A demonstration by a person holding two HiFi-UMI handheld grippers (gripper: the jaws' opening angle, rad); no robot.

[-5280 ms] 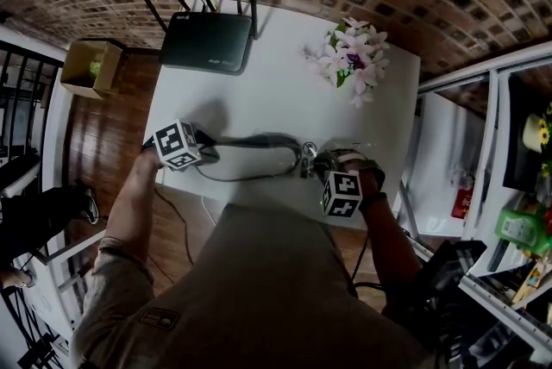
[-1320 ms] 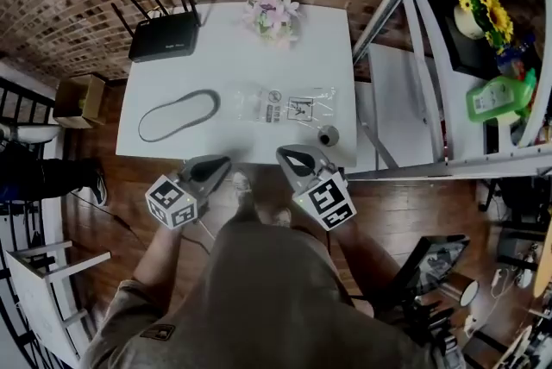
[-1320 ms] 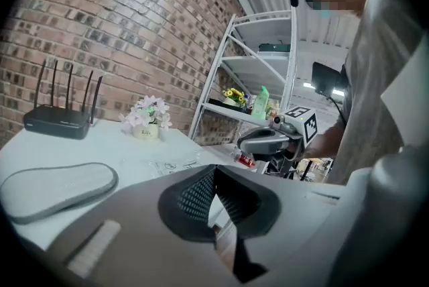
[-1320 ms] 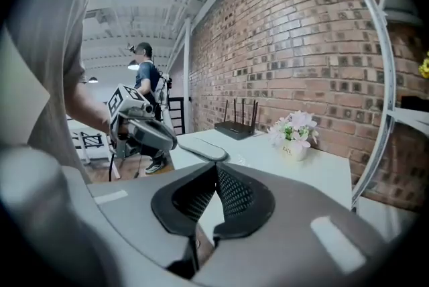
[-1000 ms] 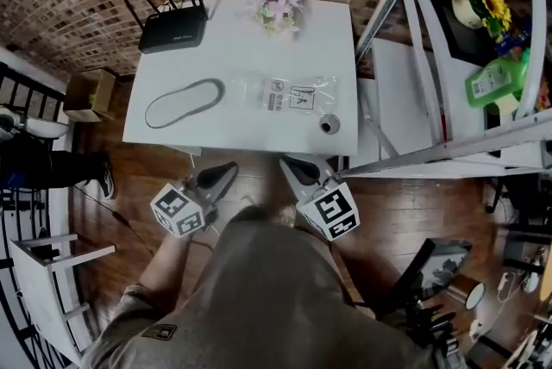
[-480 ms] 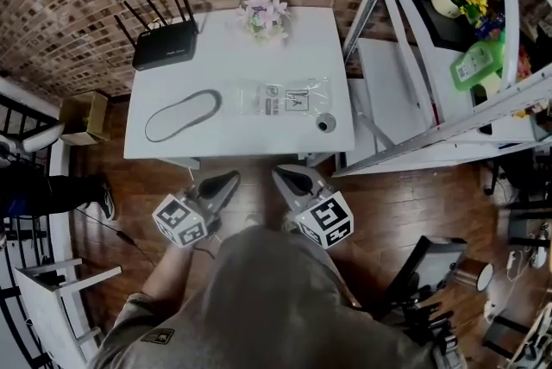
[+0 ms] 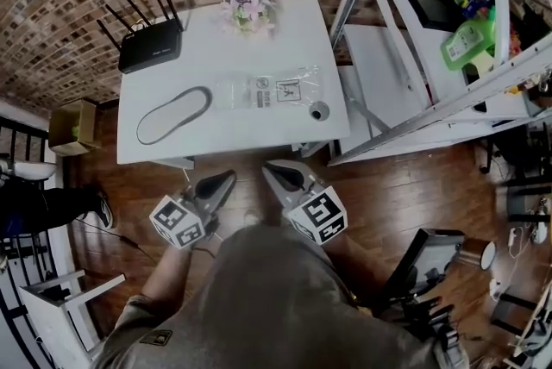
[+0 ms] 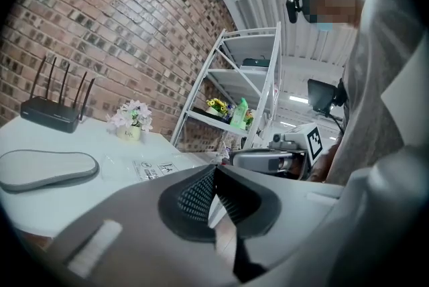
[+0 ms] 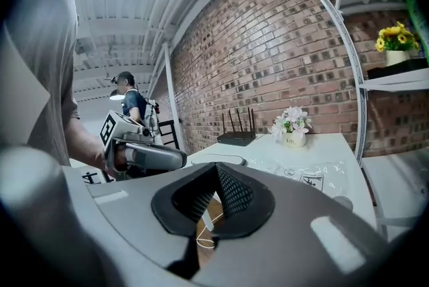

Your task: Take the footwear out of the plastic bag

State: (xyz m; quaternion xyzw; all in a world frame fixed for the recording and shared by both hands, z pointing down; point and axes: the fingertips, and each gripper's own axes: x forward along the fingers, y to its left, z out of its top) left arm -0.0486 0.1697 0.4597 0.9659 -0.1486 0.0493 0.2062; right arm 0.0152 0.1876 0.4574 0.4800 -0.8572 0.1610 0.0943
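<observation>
A grey insole (image 7: 172,115) lies flat on the left part of the white table (image 7: 259,48), outside the bag. The clear plastic bag (image 7: 267,90) with printed labels lies empty to its right. Both grippers are held off the table, over the wooden floor near my body. My left gripper (image 7: 222,180) is shut with nothing in it, and so is my right gripper (image 7: 271,170). In the left gripper view the insole (image 8: 43,168) and bag (image 8: 157,168) sit beyond the shut left gripper (image 8: 214,168). The right gripper (image 9: 216,168) shows closed pads too.
A black router (image 7: 148,48) and a pot of pale flowers (image 7: 247,7) stand at the table's far edge. A small round grey object (image 7: 319,110) sits near the front right corner. A white metal shelf rack (image 7: 414,57) stands right of the table; a cardboard box (image 7: 71,126) sits left.
Both grippers, which were at the table's front edge with the insole several seconds ago, are now back over the floor. Over the last second the table has drifted up and left in view.
</observation>
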